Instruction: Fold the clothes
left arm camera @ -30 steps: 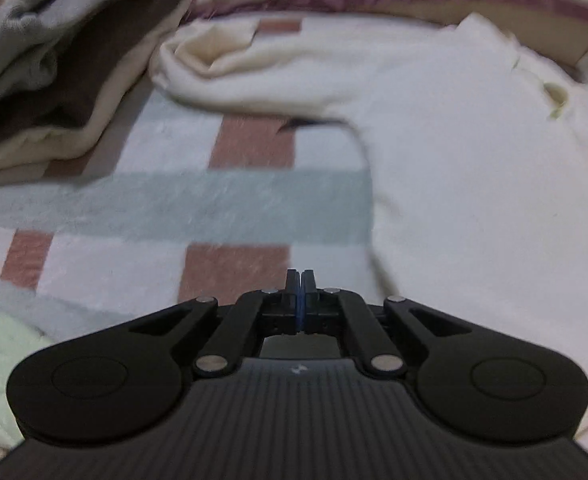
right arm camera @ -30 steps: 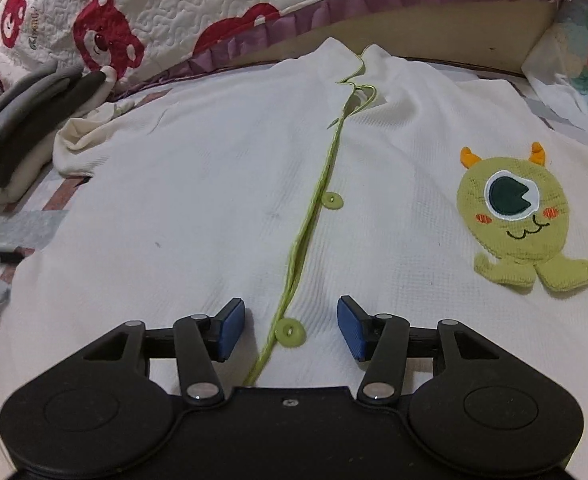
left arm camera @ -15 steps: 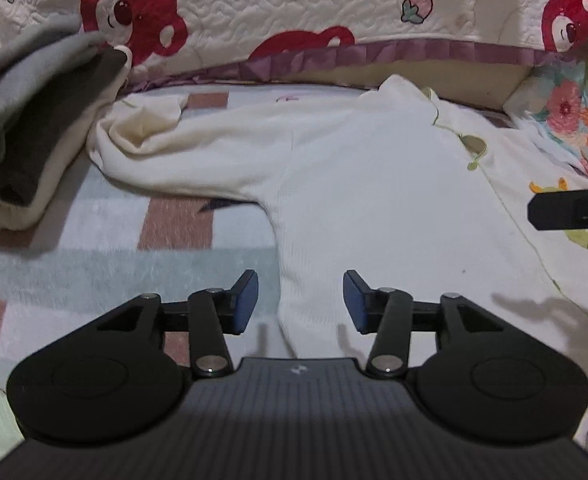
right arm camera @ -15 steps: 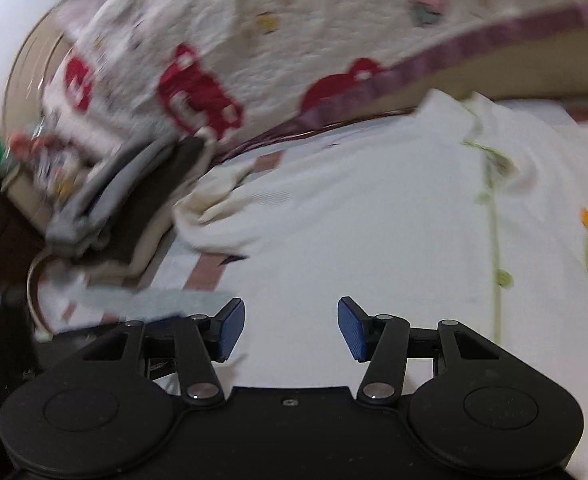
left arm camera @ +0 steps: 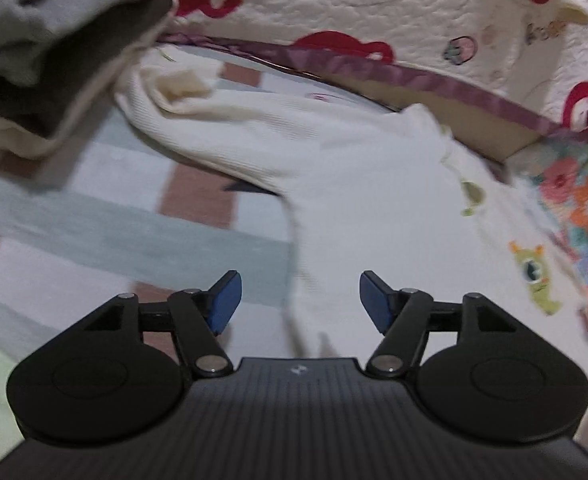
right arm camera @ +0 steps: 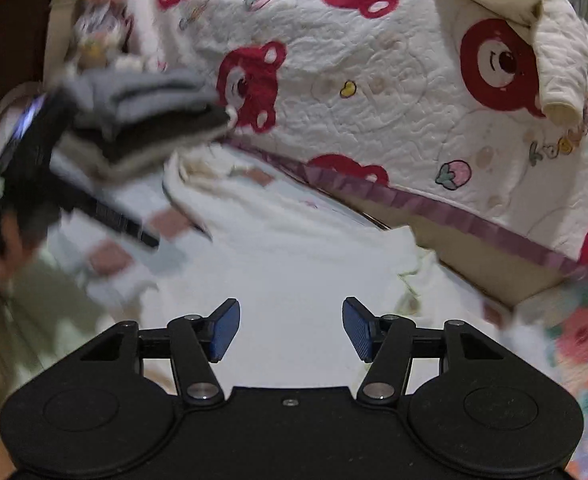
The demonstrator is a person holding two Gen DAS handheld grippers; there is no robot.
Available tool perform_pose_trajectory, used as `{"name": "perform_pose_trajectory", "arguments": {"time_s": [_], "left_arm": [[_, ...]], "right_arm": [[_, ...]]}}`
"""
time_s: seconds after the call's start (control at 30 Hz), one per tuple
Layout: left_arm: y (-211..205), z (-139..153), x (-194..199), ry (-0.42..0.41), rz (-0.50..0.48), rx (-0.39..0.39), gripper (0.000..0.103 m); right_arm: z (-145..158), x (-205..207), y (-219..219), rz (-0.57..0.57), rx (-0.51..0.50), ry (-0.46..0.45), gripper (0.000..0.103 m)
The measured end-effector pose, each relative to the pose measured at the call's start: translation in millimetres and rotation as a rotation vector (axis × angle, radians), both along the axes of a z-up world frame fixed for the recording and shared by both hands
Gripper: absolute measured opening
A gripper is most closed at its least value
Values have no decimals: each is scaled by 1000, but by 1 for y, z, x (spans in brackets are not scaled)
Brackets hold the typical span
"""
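1. The left claw (left arm camera: 296, 298) is being held wide apart and empty, low over the side edge of the cream top (left arm camera: 374, 184); one finger (left arm camera: 224, 300) is hanging over the checked blanket (left arm camera: 134, 232) and the other over the cloth, which suits a grab at that edge.
2. The right claw (right arm camera: 290, 328) is likewise being held spread with nothing between its pads, above the body of the cream top (right arm camera: 294, 272), so that both tools are being kept free for a shared lift.
3. The cream top is lying spread flat and face up on the bed, with its green monster patch (left arm camera: 534, 276) showing, which is probably why its seams can be reached. Whether it is being laid out for folding or opened again cannot be told.
4. Farther off, its sleeve (left arm camera: 222, 120) is stretching out sideways toward the pile, its cuff lying rumpled; it is judged likely to need bringing in over the body.
5. Just beside that cuff, a pile of folded clothes (left arm camera: 42, 60) in grey, dark and cream is being kept at the bed's edge, apart from the working space.
6. At the back, a bear-print quilt (right arm camera: 374, 92) is lying bunched against the headboard, out of the way.
7. Both views are blurred by motion, so fine creases cannot be judged.
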State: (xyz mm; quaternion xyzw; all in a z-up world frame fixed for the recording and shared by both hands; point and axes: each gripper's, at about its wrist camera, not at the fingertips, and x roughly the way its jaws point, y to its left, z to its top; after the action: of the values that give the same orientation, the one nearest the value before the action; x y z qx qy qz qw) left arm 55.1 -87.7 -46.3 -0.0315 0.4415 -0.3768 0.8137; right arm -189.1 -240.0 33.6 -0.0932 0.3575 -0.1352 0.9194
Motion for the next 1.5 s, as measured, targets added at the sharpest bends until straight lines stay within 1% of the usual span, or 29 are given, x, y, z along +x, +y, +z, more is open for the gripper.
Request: {"name": "perform_pose_trajectory", "arguments": {"time_s": [0.03, 0.1, 0.17, 0.23, 0.3, 0.33, 0.37, 0.4, 0.43, 0.47, 0.5, 0.53, 0.6, 0.67, 0.8, 0.83, 1.03, 1.13, 1.23, 1.27, 1.3, 1.33, 1.4, 1.47, 1.5], "left_arm": [[-4, -1, -5, 5, -23, -9, 65], [-13, -2, -15, -11, -69, -13, 65], [-19, -3, -25, -34, -103, -10, 65], [-25, -5, -34, -55, -132, -7, 65], [-39, -6, -38, -88, -161, 27, 65], [-48, -6, -40, -108, -177, 49, 65], [-57, -6, -42, -127, -194, 70, 65], [-69, -4, -43, -140, -217, 93, 65], [-88, -1, -41, -143, -249, 116, 65], [-108, 2, -40, -151, -278, 132, 66], [-131, 6, -39, -167, -306, 140, 67], [-154, 9, -37, -183, -333, 147, 69], [-200, 15, -35, -210, -381, 158, 70], [-247, 13, -38, -208, -410, 147, 72], [-333, -4, -42, -188, -444, 131, 72], [-347, -9, -42, -192, -448, 134, 72], [-377, -28, -35, -228, -403, 190, 72], [-392, -38, -31, -247, -381, 218, 76], [-408, -47, -27, -265, -358, 246, 79], [-413, -50, -26, -271, -351, 255, 79], [-418, -54, -25, -277, -343, 264, 79], [-423, -57, -24, -283, -336, 273, 79], [-433, -63, -21, -295, -320, 292, 80], [-436, -64, -21, -298, -322, 293, 79], [-436, -63, -21, -298, -326, 291, 77]], "right_arm": [[-5, -4, -4, -11, 14, 21, 61], [-15, -23, -19, -104, 106, 32, 62], [-29, -40, -30, -173, 210, -17, 62], [-50, -44, -47, -232, 278, -37, 62], [-72, -46, -65, -292, 341, -53, 62], [-78, -50, -80, -341, 394, -80, 62], [-77, -57, -93, -376, 420, -120, 62], [-75, -63, -106, -407, 437, -162, 62], [-71, -68, -121, -449, 421, -183, 62], [-67, -72, -138, -494, 397, -198, 62], [-61, -73, -158, -512, 377, -193, 62], [-56, -74, -177, -501, 364, -190, 62], [-45, -74, -232, -458, 324, -165, 63], [-48, -72, -286, -414, 270, -54, 63], [-69, -86, -328, -405, 327, -24, 62], [-75, -90, -337, -404, 344, -19, 62], [-107, -113, -394, -396, 443, 9, 62], [-123, -124, -422, -391, 493, 23, 62], [-134, -118, -423, -373, 506, 29, 61], [-137, -116, -423, -363, 509, 25, 45], [-139, -114, -423, -353, 522, 30, 24], [-139, -110, -422, -348, 525, 35, 24], [-131, -107, -424, -358, 524, 45, 12], [-113, -109, -427, -379, 485, 10, 11], [-103, -110, -429, -398, 450, -3, 10]]}}
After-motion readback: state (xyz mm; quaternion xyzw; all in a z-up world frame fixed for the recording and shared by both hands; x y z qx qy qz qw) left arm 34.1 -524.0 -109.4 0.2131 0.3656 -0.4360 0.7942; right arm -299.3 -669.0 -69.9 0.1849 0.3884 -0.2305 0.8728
